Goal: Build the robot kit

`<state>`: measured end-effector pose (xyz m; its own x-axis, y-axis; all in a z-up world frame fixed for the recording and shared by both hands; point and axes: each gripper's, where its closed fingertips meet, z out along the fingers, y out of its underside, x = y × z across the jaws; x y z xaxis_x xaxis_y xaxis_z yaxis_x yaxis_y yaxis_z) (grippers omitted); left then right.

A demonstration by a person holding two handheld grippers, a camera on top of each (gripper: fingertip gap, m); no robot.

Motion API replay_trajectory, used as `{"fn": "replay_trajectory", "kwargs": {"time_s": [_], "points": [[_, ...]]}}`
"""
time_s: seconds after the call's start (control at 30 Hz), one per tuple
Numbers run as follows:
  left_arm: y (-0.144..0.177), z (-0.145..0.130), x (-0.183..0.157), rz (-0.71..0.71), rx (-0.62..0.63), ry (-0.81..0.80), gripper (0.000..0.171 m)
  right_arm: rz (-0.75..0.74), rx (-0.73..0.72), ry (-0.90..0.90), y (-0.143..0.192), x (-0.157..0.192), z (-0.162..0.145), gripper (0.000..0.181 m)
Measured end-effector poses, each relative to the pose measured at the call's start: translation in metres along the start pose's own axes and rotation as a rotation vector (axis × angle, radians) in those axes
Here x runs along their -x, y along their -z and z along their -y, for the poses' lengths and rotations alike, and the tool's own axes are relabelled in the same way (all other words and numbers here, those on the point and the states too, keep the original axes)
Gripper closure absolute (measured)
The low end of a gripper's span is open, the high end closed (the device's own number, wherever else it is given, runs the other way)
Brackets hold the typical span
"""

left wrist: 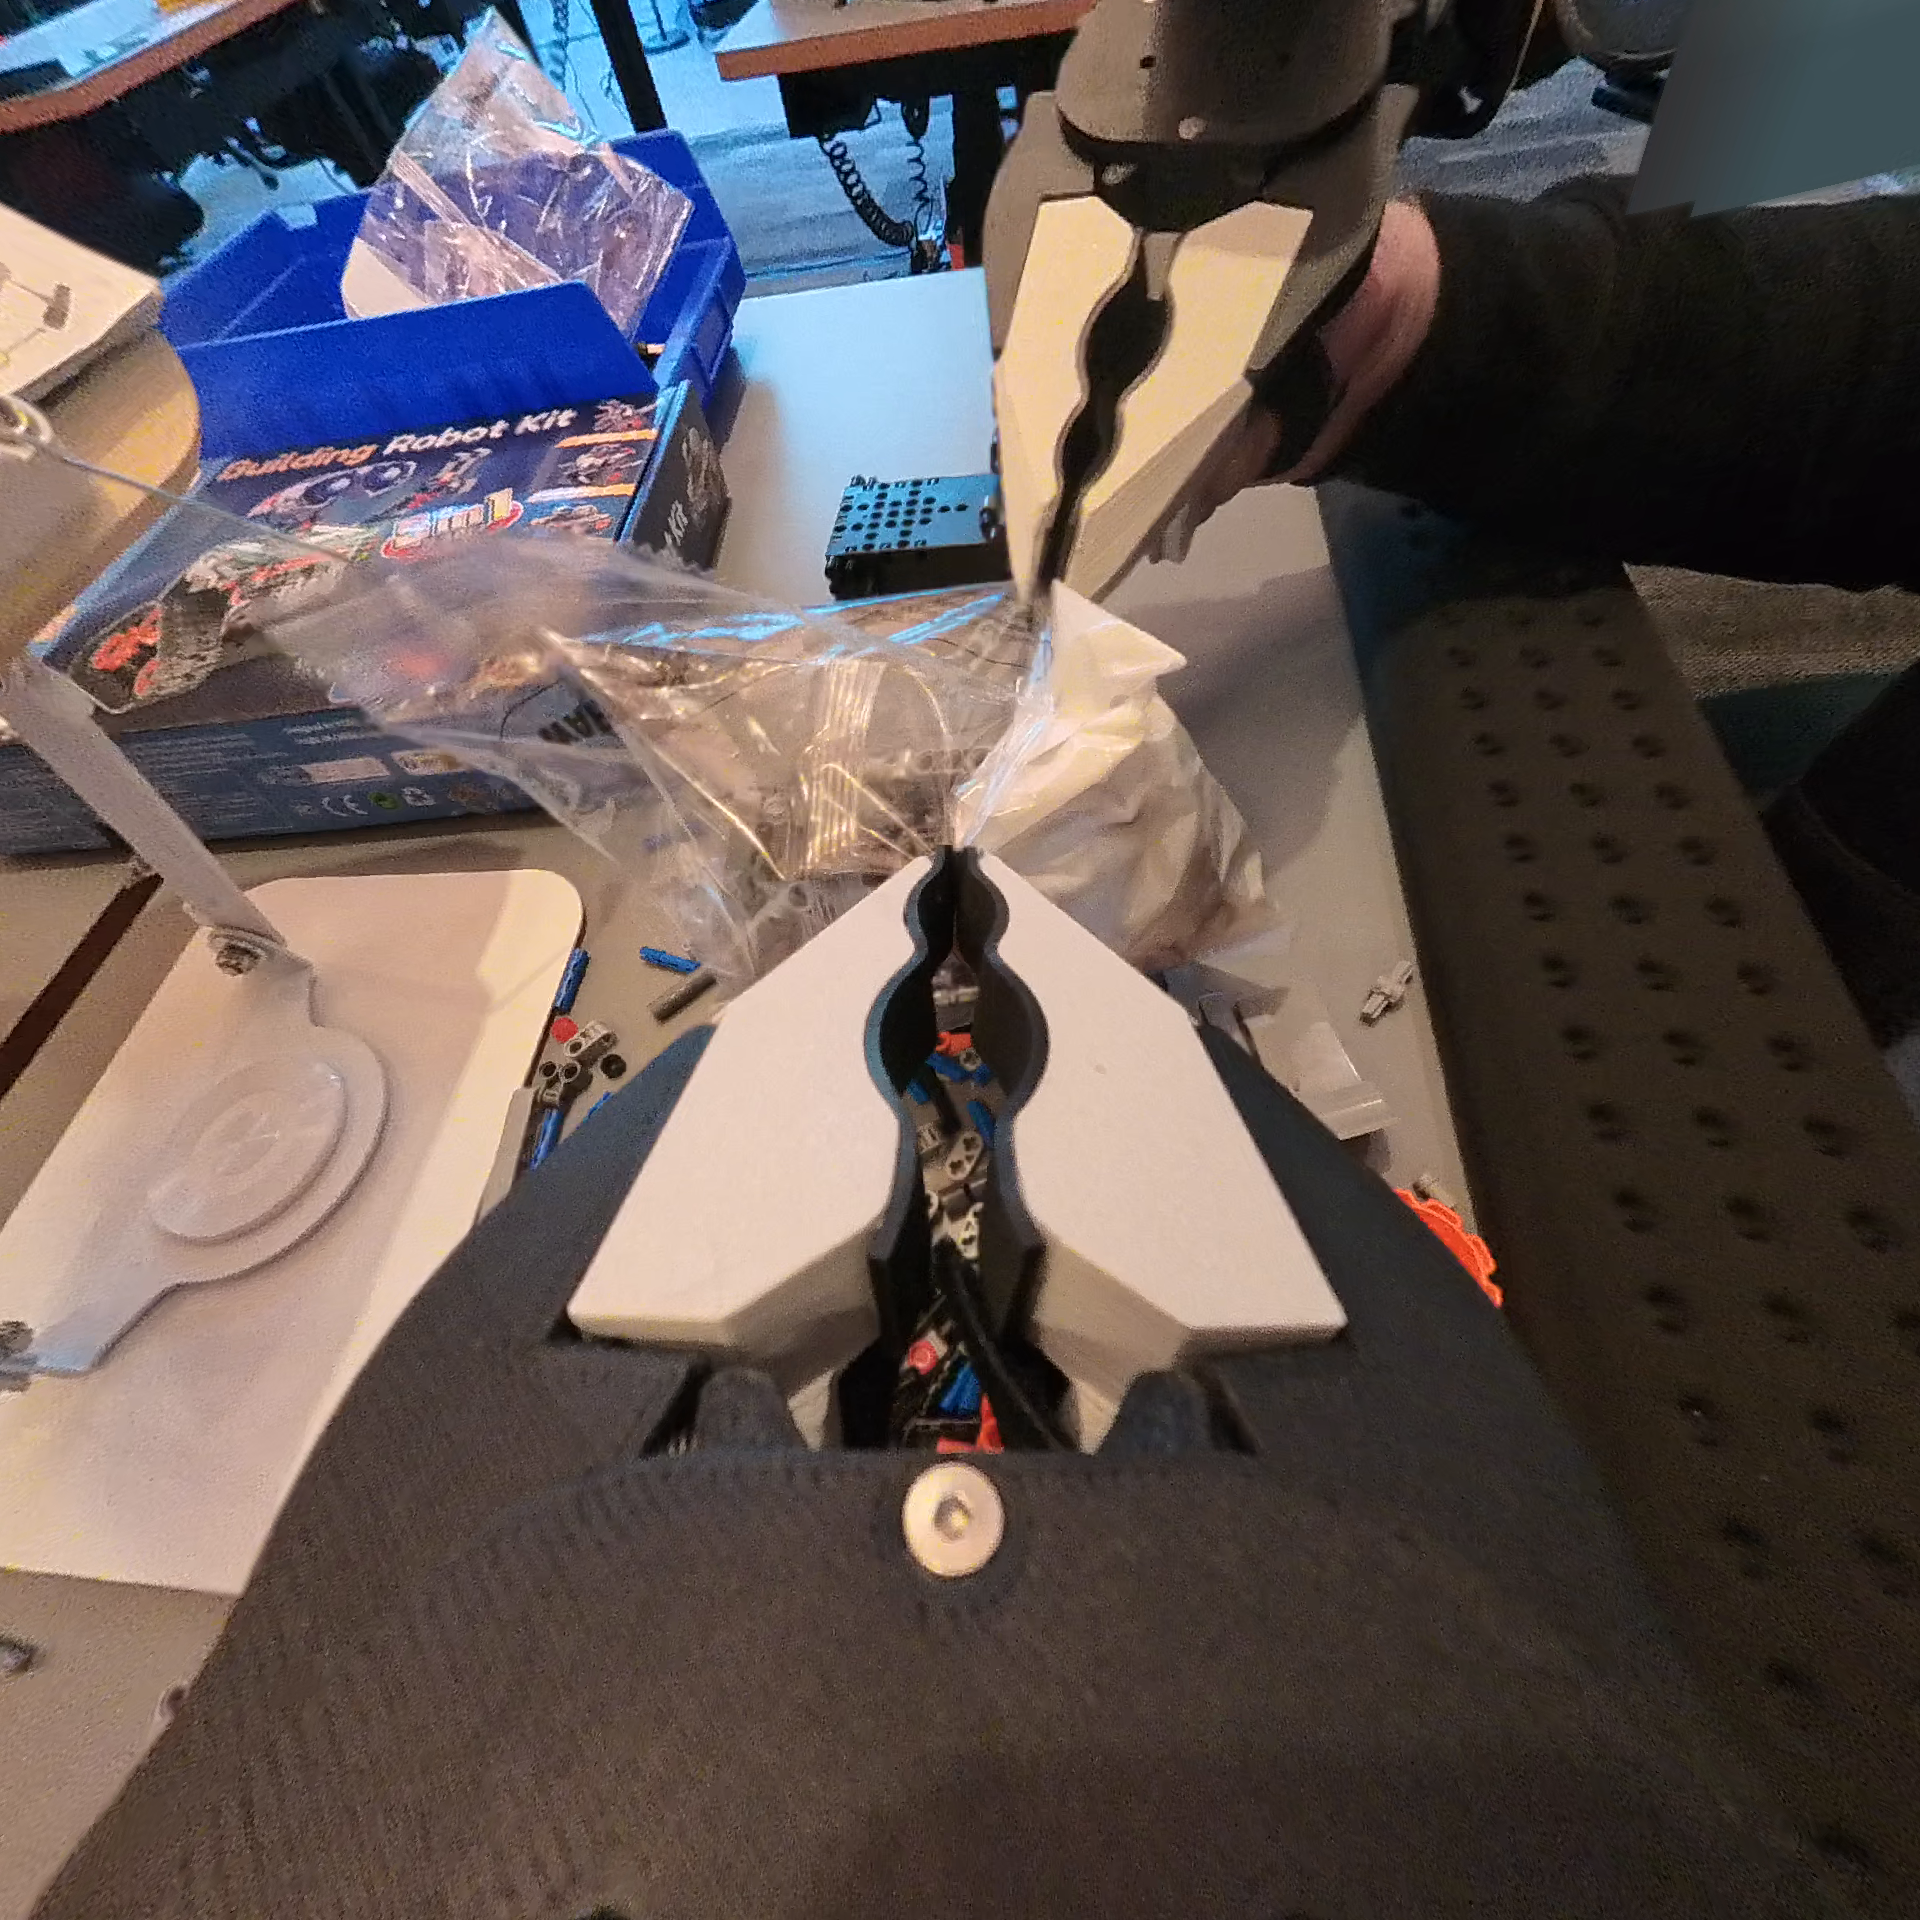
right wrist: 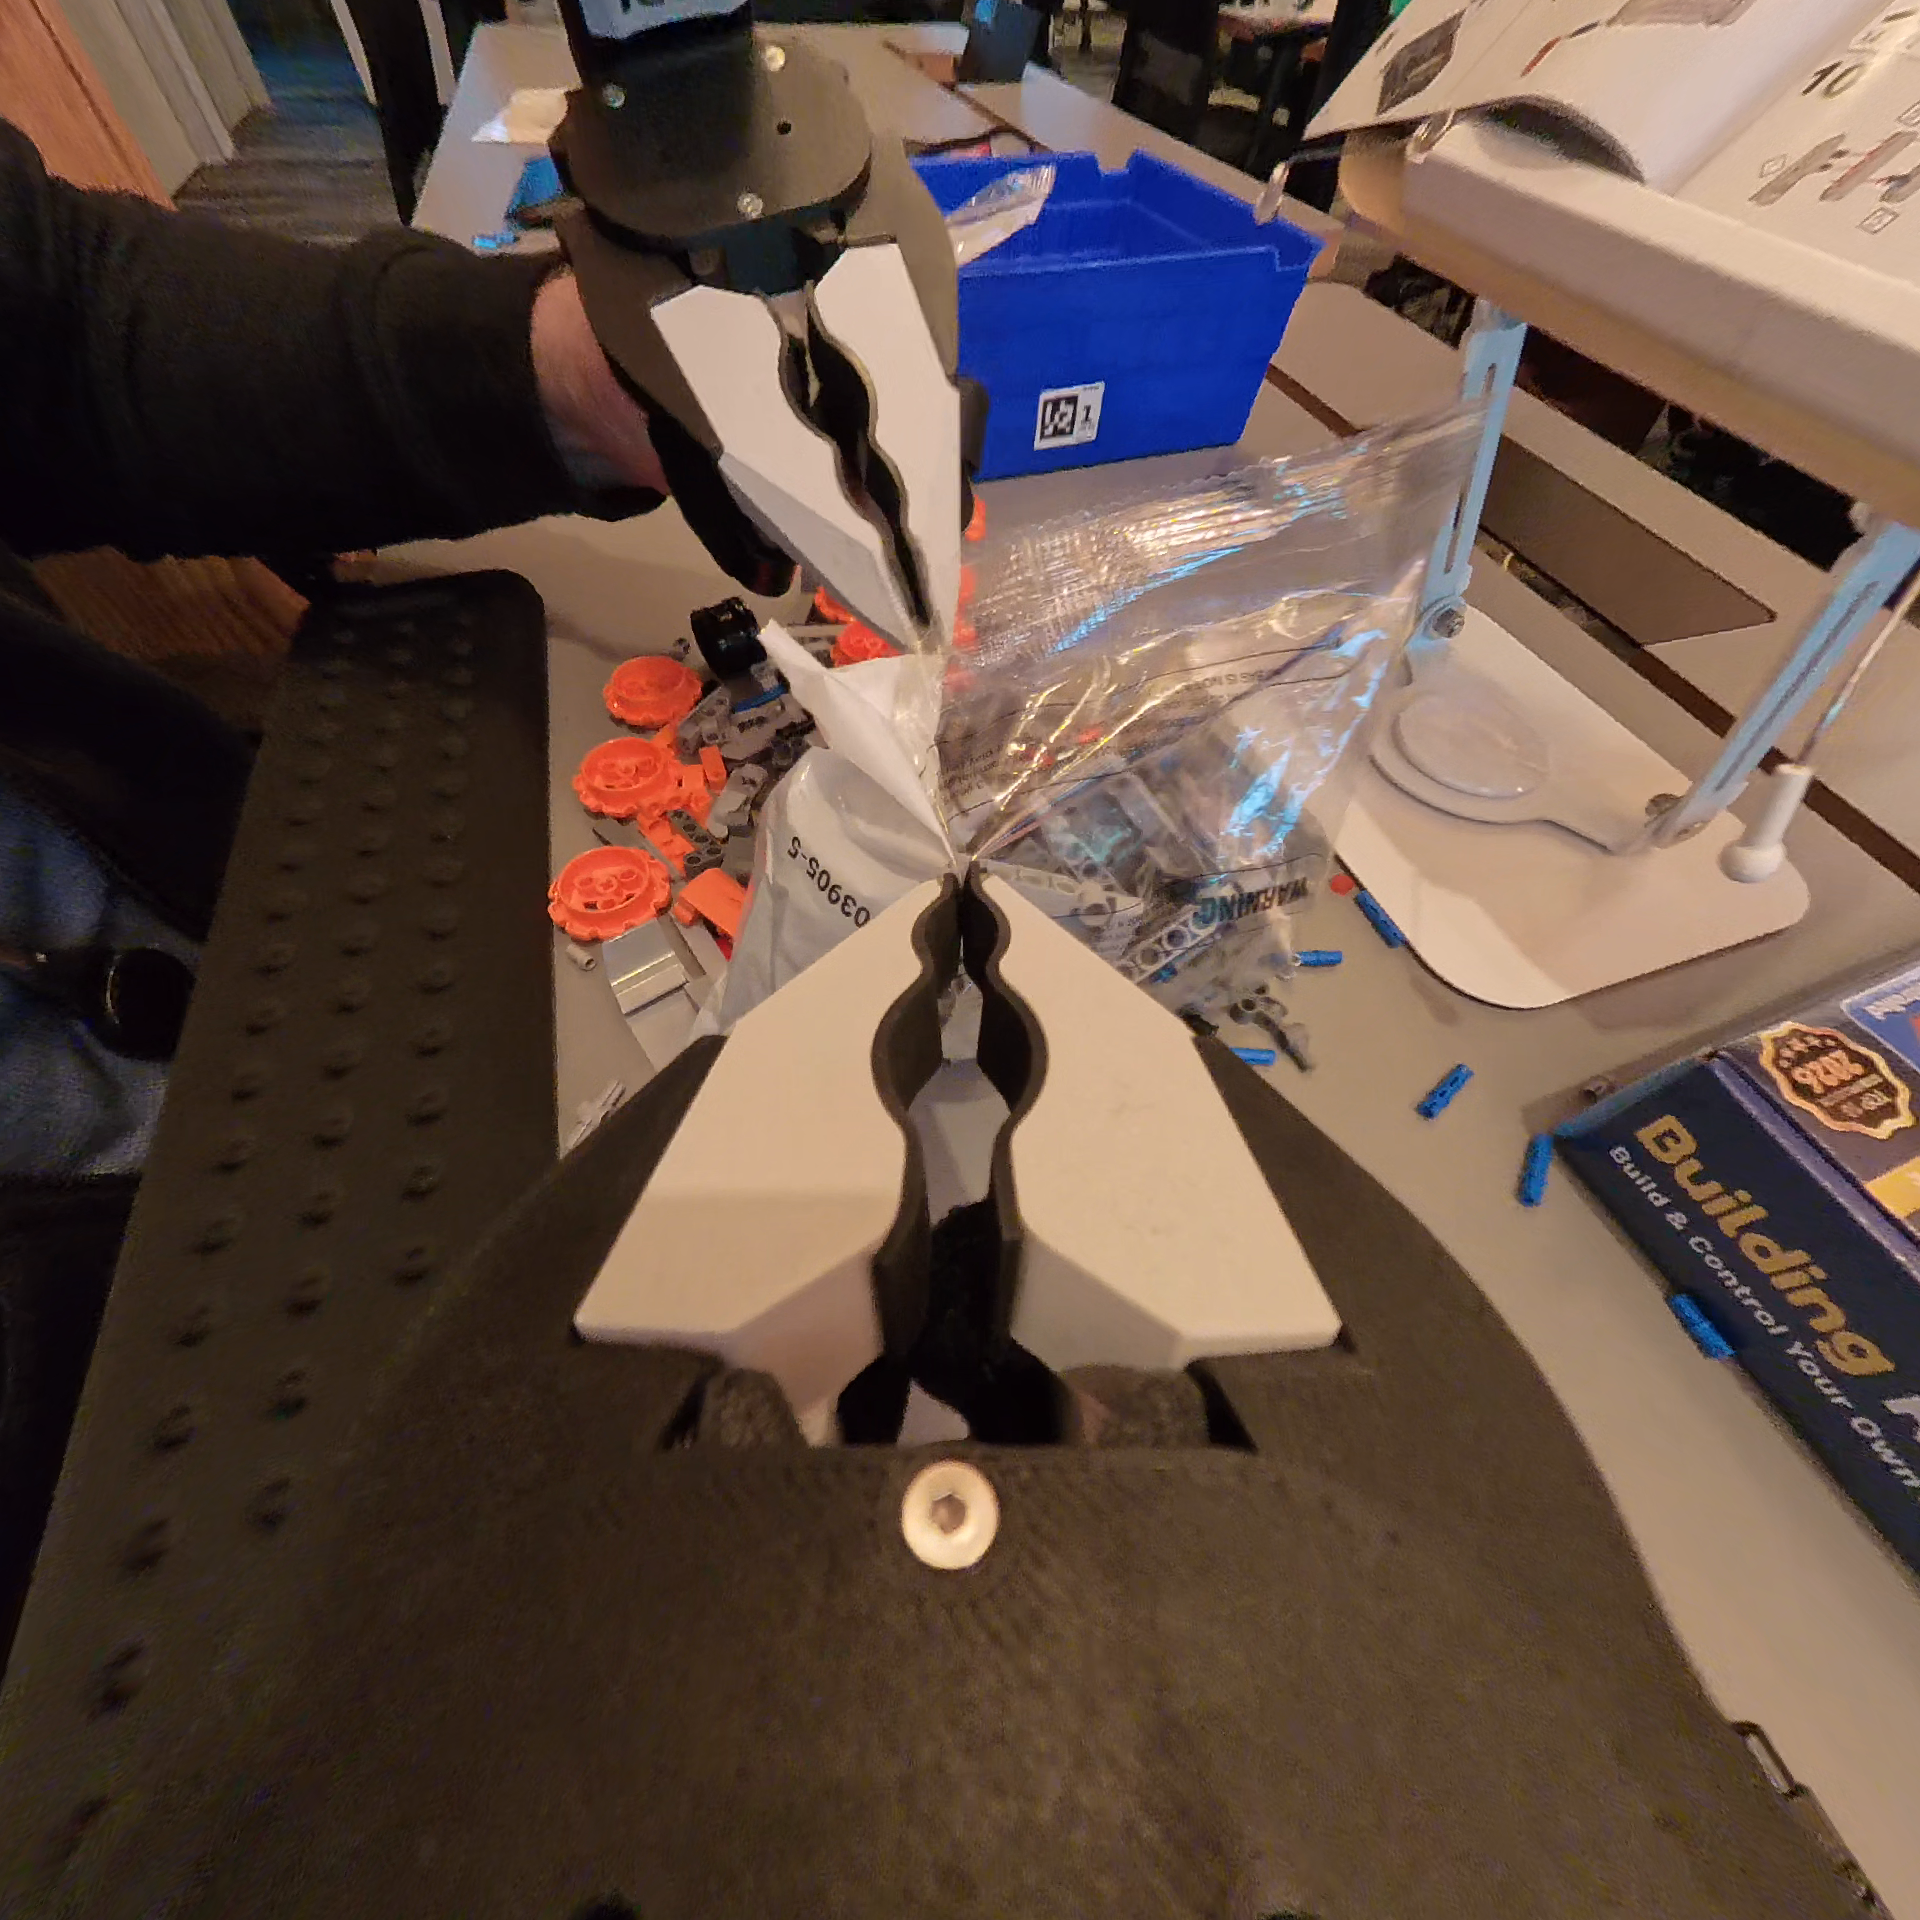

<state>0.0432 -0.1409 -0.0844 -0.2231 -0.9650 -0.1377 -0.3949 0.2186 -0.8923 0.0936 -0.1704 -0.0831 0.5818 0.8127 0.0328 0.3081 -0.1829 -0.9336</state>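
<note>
1. Left wrist view: left gripper clenched on the clear plastic bag, held above the counter.
2. Right gripper pinches the same bag's edge, pulling it taut between them.
3. Orange gears lie loose beneath.

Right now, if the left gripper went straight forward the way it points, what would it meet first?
The left gripper is already shut on the clear plastic bag of small building parts. Straight ahead it would probably push into that bag first; depth beyond it is unclear.
</note>
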Motion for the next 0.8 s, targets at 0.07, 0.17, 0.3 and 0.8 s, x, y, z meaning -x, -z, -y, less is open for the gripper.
{"fn": "replay_trajectory", "kwargs": {"time_s": [0.07,0.17,0.3,0.8], "points": [[0.0,-0.004,-0.001,-0.018,0.014,0.023,0.171,0.007,0.004,-0.005,-0.004,0.003,-0.001,0.181],[0.003,0.001,-0.003,-0.004,0.024,-0.024,0.171,0.015,-0.004,-0.01,-0.008,0.003,0.003,0.181],[-0.006,-0.003,-0.022,-0.042,0.117,-0.099,0.149,0.018,0.022,-0.01,-0.014,0.005,-0.001,0.181],[-0.021,-0.002,-0.018,0.068,0.186,-0.209,0.166,-0.044,0.024,0.154,-0.005,0.016,0.021,0.165]]}}
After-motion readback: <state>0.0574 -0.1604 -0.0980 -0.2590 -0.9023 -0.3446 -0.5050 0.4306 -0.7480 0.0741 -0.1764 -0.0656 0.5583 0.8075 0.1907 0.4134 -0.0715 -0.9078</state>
